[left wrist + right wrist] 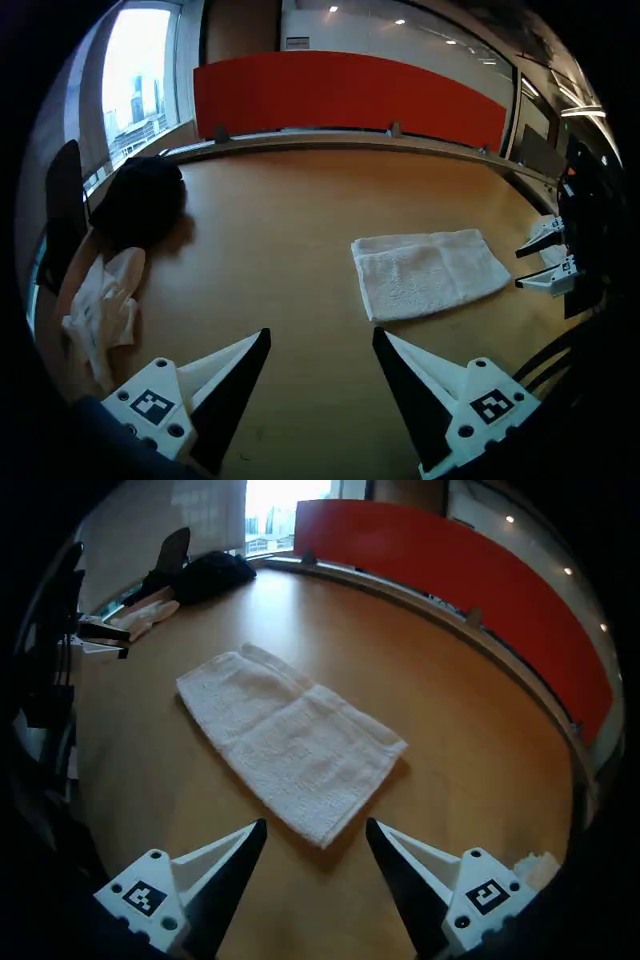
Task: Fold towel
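Two claws hover over the table point(264, 208), the left claw point(320, 331) and the right claw point(314, 822) alike spread wide and empty; the towel point(288, 736) lies flat on the table, seemingly folded once already (a seam crosses its middle). I judge that a further fold is in hand, with nothing pinched yet; the towel's near corner sits just ahead of the right claw, between its fingers; from the left claw the towel lies farther off, ahead and to the right. The next move calls for lowering, pinching that corner through all its layers, and carrying it across.
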